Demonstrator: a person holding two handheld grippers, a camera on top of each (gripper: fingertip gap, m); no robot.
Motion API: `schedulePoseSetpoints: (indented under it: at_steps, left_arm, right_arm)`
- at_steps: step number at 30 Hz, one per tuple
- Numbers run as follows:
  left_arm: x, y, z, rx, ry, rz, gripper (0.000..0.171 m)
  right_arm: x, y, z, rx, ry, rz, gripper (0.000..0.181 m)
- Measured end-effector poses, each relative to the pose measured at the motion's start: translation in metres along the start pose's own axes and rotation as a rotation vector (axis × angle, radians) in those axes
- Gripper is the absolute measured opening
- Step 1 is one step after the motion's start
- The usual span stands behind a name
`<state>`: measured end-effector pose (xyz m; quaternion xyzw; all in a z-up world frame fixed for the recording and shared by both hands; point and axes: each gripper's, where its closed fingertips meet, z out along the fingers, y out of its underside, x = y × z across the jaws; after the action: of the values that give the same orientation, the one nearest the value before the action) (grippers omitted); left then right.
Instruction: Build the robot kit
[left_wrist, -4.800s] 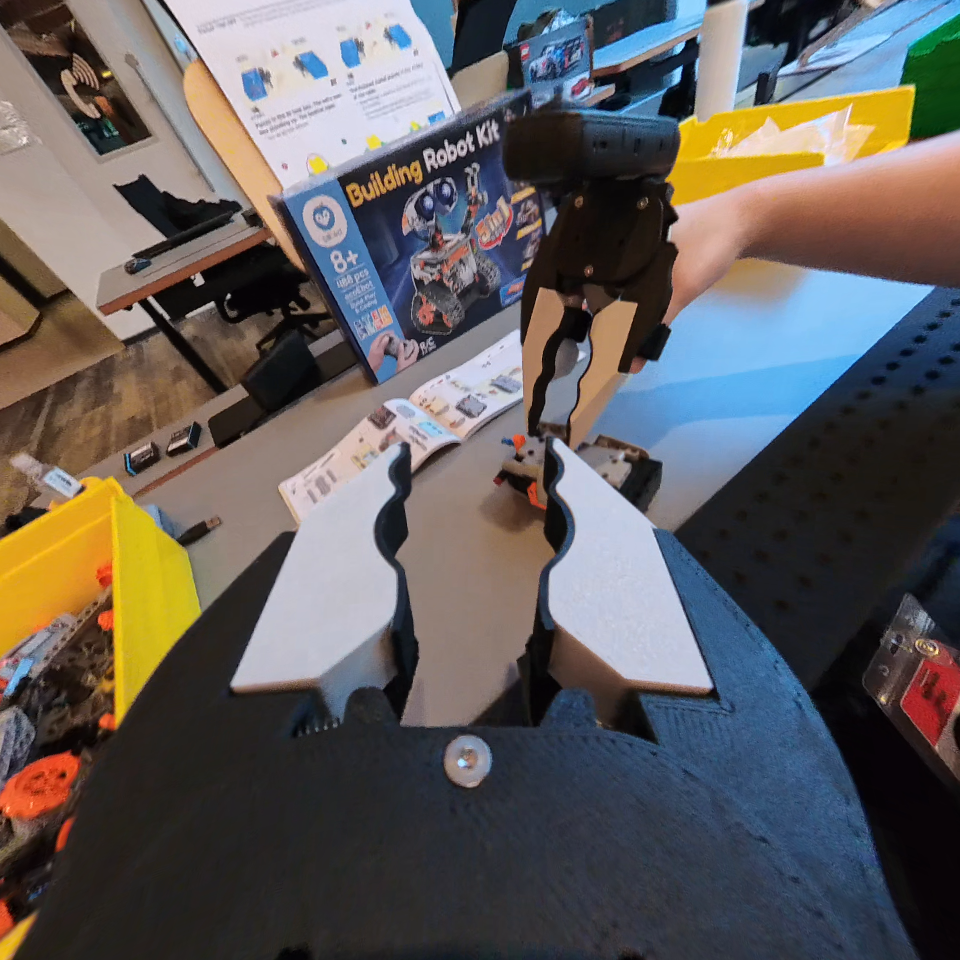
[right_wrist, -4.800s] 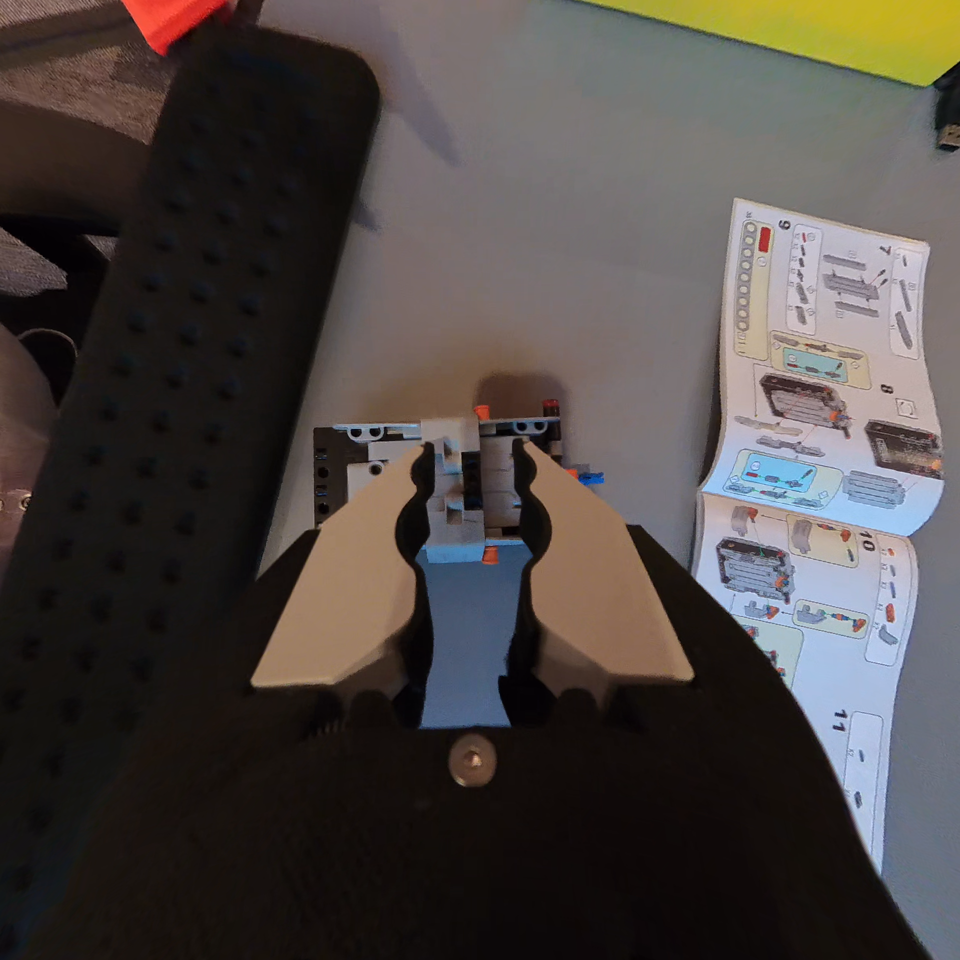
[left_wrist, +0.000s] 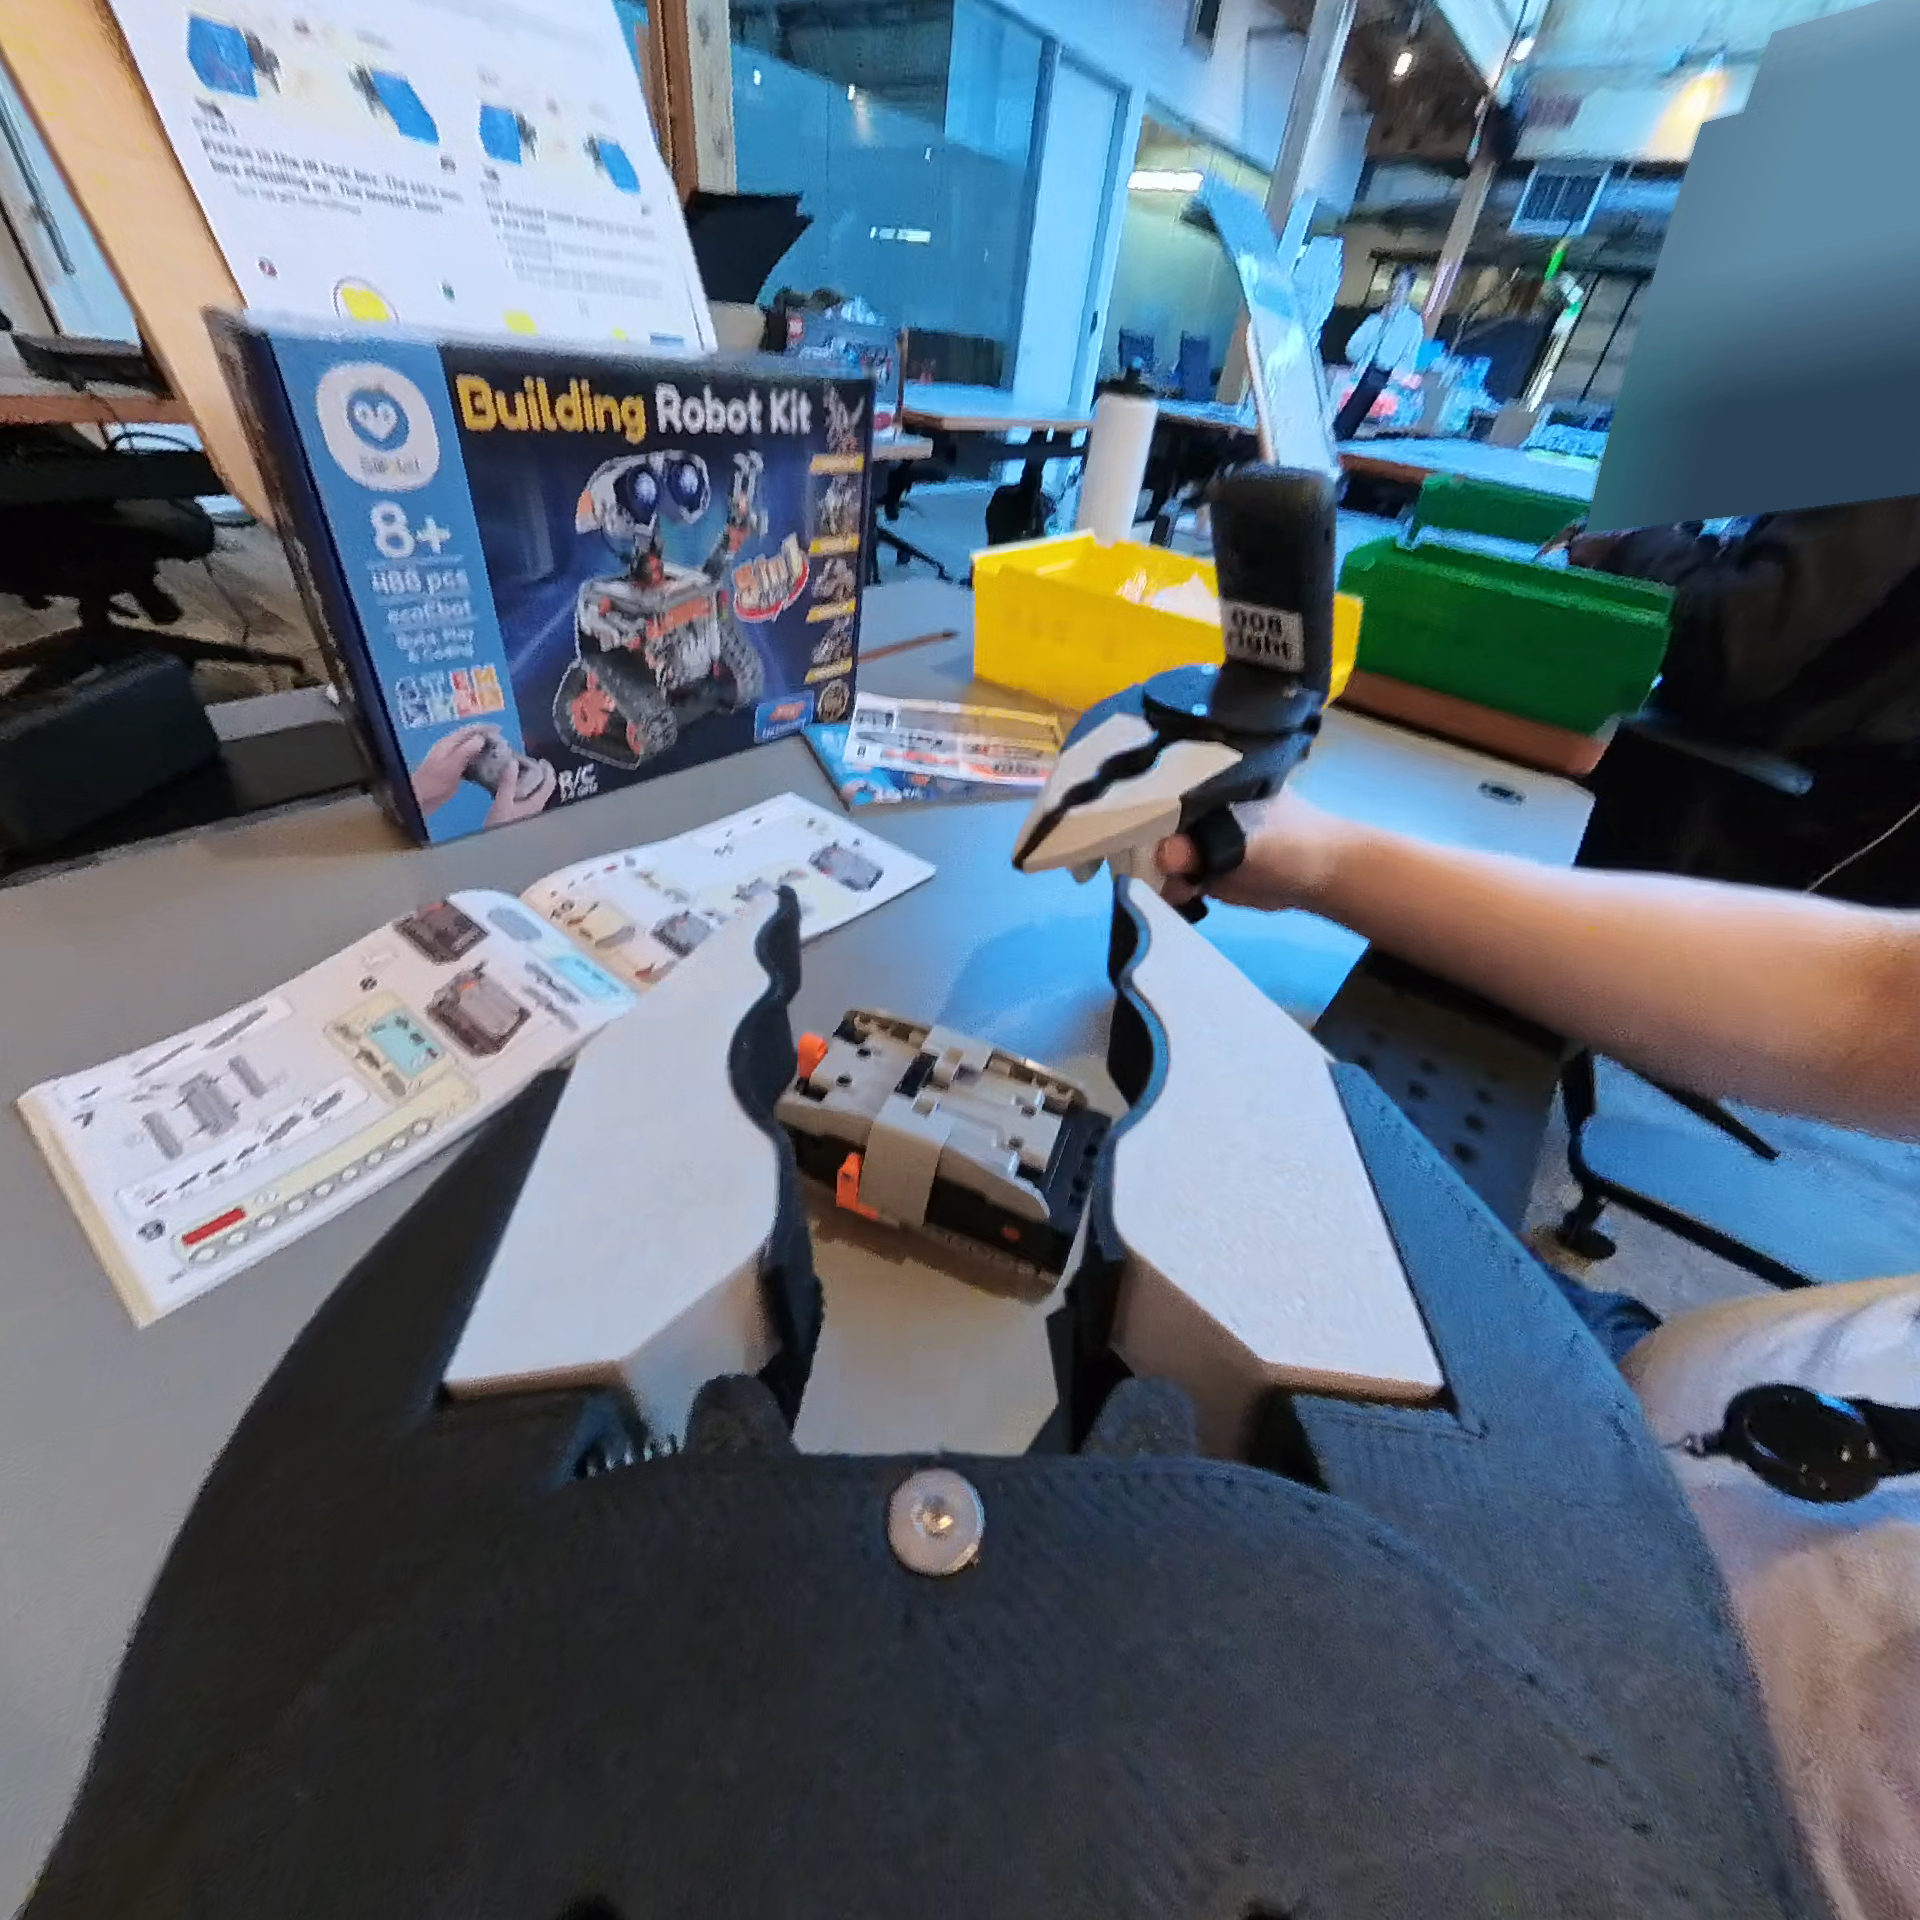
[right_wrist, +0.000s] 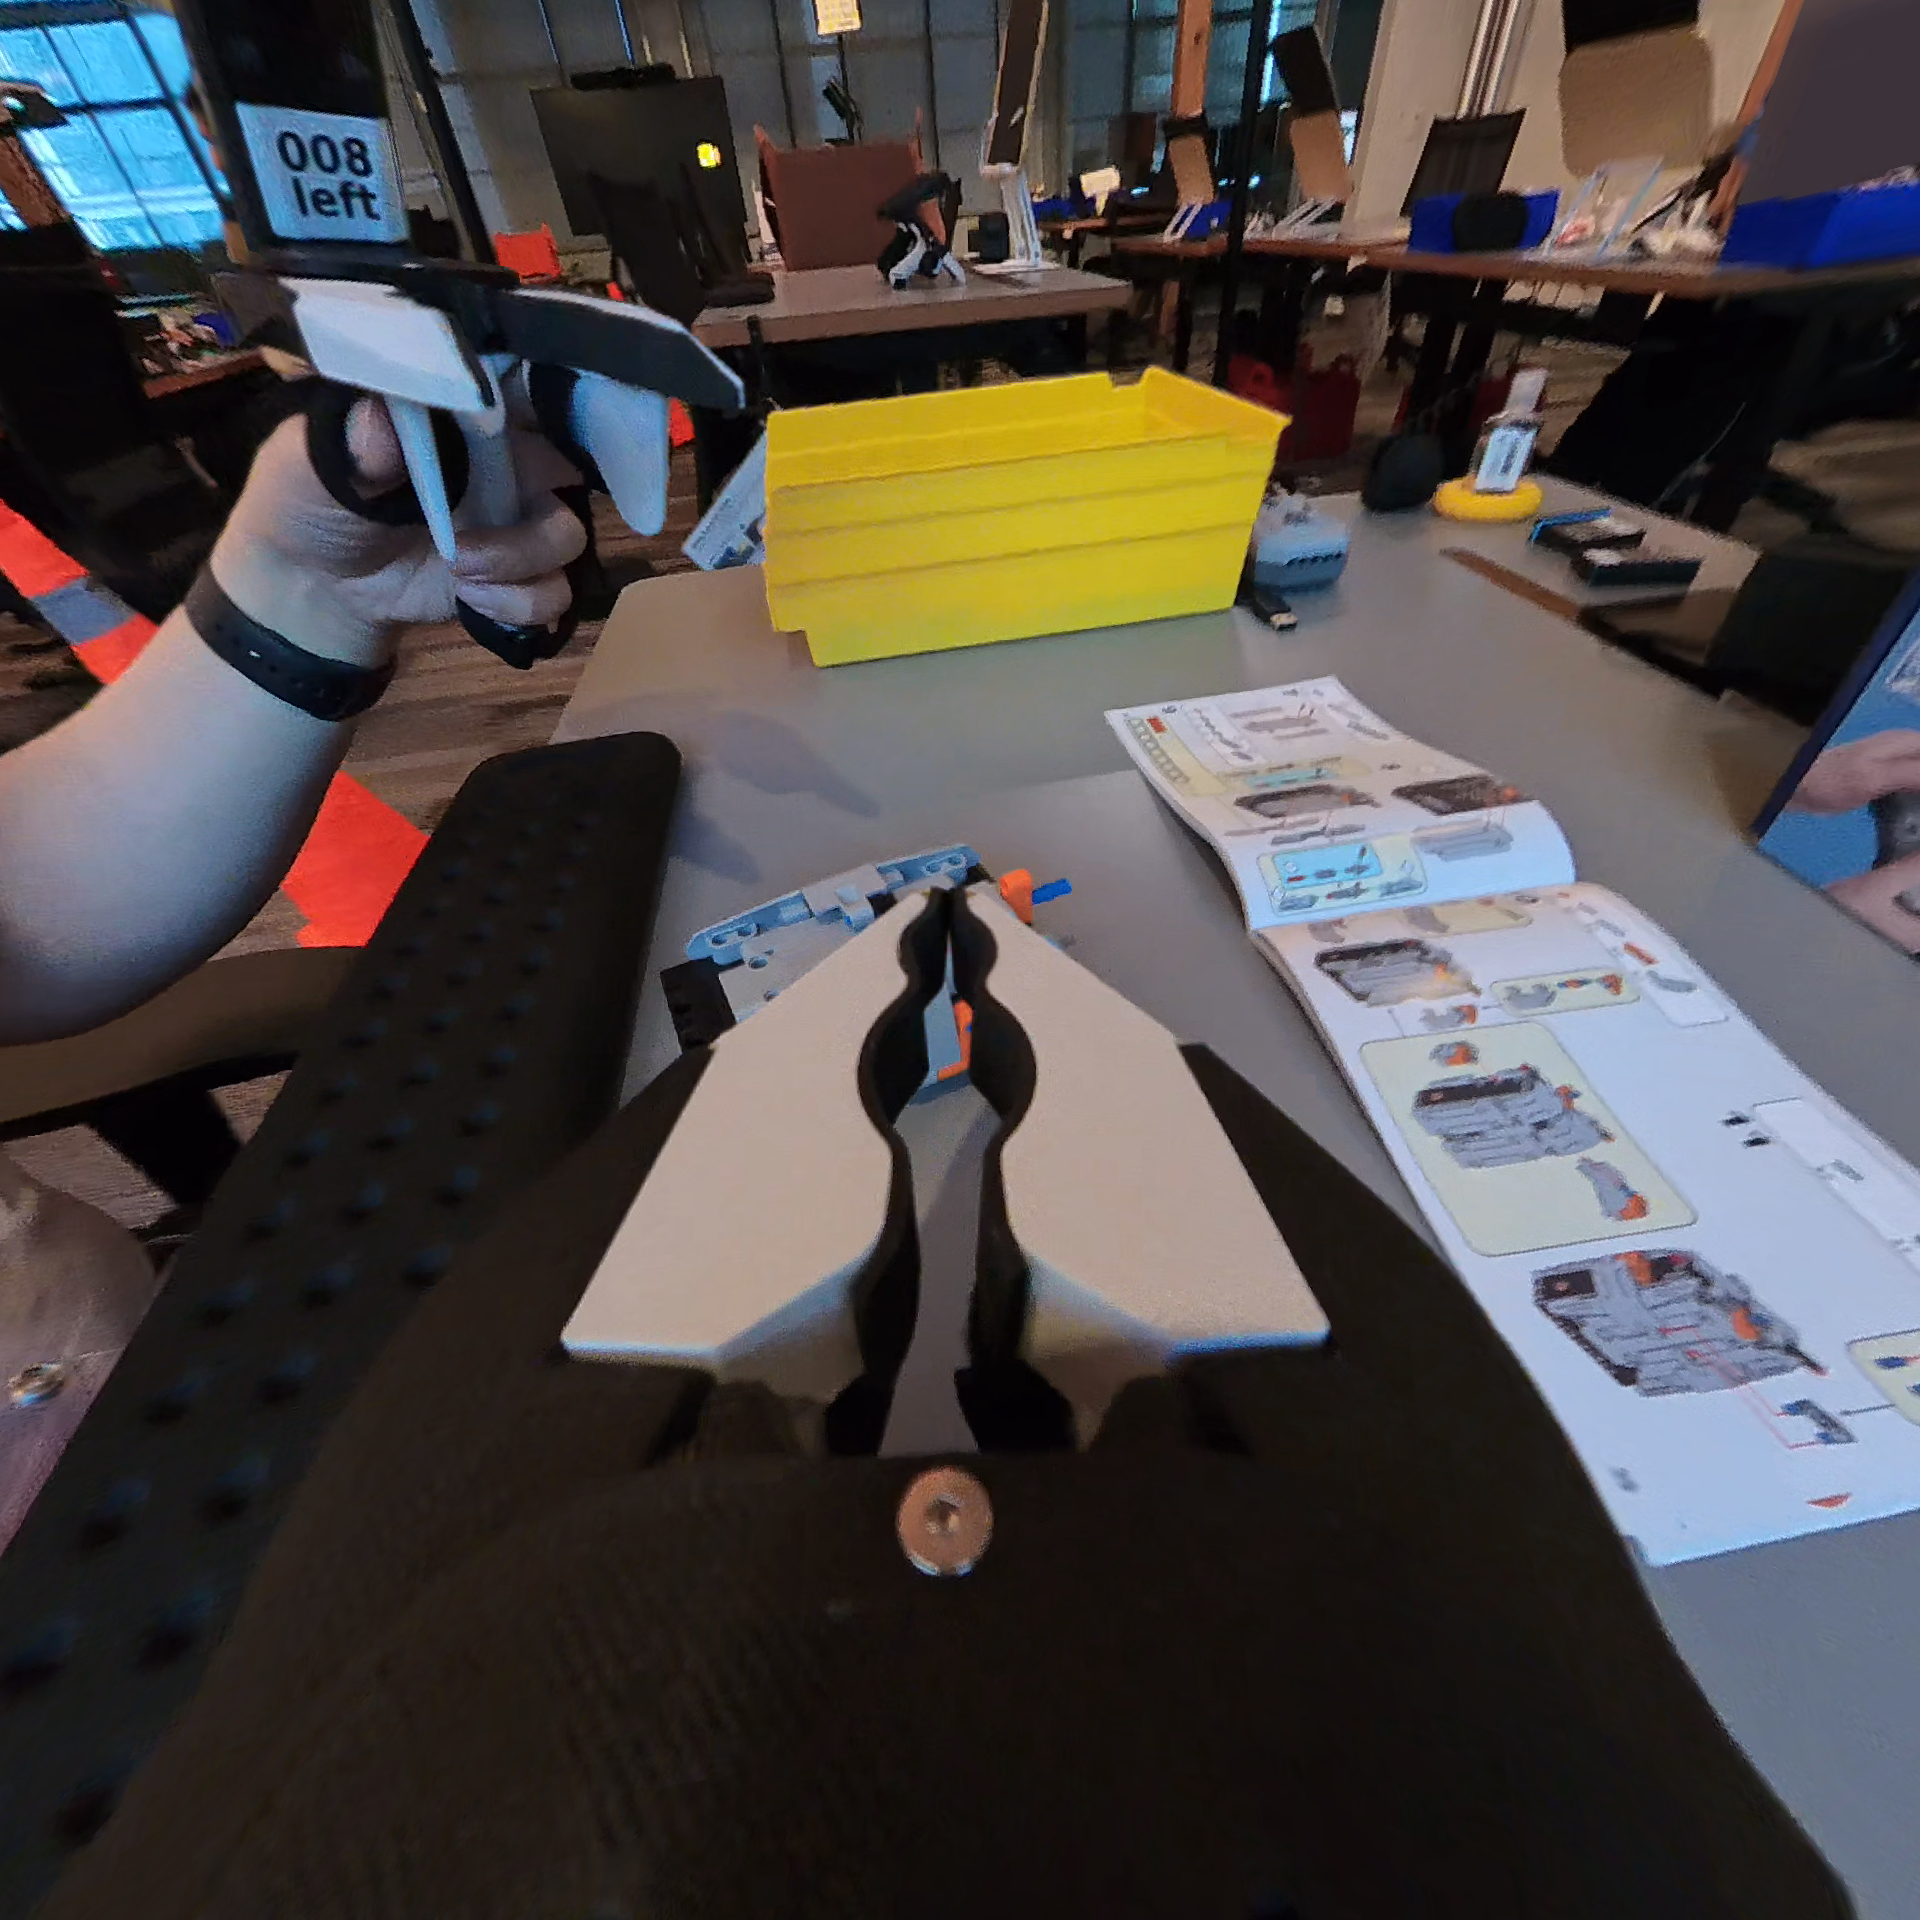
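My right gripper (right_wrist: 948, 914), earlier straddling the brick assembly (left_wrist: 935, 1132), is now lifted away, fingers closed on nothing; my left gripper (left_wrist: 951, 935) hangs open above the assembly, frame centre on the grey table (left_wrist: 208, 914), manual (right_wrist: 1538, 1091) beside it.

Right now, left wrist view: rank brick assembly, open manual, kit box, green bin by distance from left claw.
1. Brick assembly, between the left claw fingers.
2. Open manual, left on table.
3. Kit box, upright behind manual.
4. Green bin, far right.
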<state>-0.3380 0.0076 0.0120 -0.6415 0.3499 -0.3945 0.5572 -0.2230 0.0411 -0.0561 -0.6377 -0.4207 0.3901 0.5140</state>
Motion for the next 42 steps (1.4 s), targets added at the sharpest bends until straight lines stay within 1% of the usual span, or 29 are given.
schedulePoseSetpoints:
  at_steps: [2, 5, 8, 10, 11, 12, 13, 16, 18, 19, 21, 23, 26, 29, 32, 34, 37, 42]
  left_arm:
    - [0.003, -0.007, 0.001, 0.019, 0.012, -0.002, 0.057]
    - [0.010, -0.007, 0.002, -0.003, 0.019, 0.030, 0.052]
    - [0.015, 0.002, 0.004, -0.043, 0.007, 0.080, 0.042]
    - [0.013, 0.014, 0.007, -0.095, -0.015, 0.103, 0.037]
    - [0.013, 0.022, 0.009, -0.134, -0.011, 0.116, 0.030]
    - [0.016, 0.033, 0.010, -0.178, 0.011, 0.129, 0.004]
    - [0.017, 0.043, 0.011, -0.219, 0.020, 0.136, 0.000]
    - [0.009, 0.070, 0.013, -0.340, -0.012, 0.154, 0.000]
    - [-0.004, 0.081, 0.017, -0.387, -0.071, 0.173, 0.000]
    - [-0.009, 0.087, 0.020, -0.413, -0.092, 0.177, 0.011]
    - [-0.013, 0.105, 0.024, -0.498, -0.082, 0.180, 0.000]
    - [-0.020, 0.116, 0.028, -0.548, -0.120, 0.174, 0.000]
    - [-0.031, 0.113, 0.035, -0.529, -0.237, 0.186, 0.000]
    - [-0.039, 0.111, 0.038, -0.523, -0.398, 0.190, 0.000]
    - [-0.037, 0.116, 0.042, -0.518, -0.482, 0.210, 0.000]
    - [-0.039, 0.117, 0.042, -0.527, -0.541, 0.261, 0.000]
    - [-0.042, 0.122, 0.044, -0.556, -0.581, 0.310, 0.000]
    - [-0.042, 0.123, 0.049, -0.550, -0.580, 0.311, 0.000]
  right_arm:
    - [-0.003, -0.007, -0.003, 0.010, 0.017, -0.033, 0.000]
    - [-0.010, -0.011, -0.002, 0.044, 0.017, -0.047, 0.000]
    - [-0.008, -0.007, 0.001, 0.031, 0.026, -0.037, 0.004]
    - [-0.005, -0.003, 0.002, 0.011, 0.041, -0.040, 0.005]
    - [-0.003, 0.000, 0.002, -0.003, 0.048, -0.042, 0.000]
    - [-0.004, 0.004, 0.002, -0.028, 0.042, -0.041, 0.000]
    - [-0.004, 0.009, 0.002, -0.058, 0.040, -0.040, 0.000]
    - [-0.002, 0.016, 0.002, -0.091, 0.071, -0.078, 0.000]
    - [-0.002, 0.022, 0.004, -0.124, 0.074, -0.078, 0.000]
    - [-0.002, 0.026, 0.005, -0.153, 0.071, -0.066, 0.000]
    - [0.004, 0.031, 0.010, -0.202, 0.123, -0.072, 0.000]
    - [0.007, 0.037, 0.017, -0.269, 0.206, -0.133, 0.000]
    - [0.007, 0.042, 0.028, -0.345, 0.330, -0.229, 0.000]
    - [0.002, 0.040, 0.038, -0.363, 0.404, -0.255, 0.000]
    - [0.000, 0.040, 0.041, -0.381, 0.455, -0.285, 0.000]
    - [0.003, 0.042, 0.040, -0.406, 0.489, -0.309, 0.000]
    - [0.004, 0.047, 0.042, -0.425, 0.494, -0.303, 0.000]
    - [0.004, 0.048, 0.044, -0.439, 0.503, -0.319, 0.000]
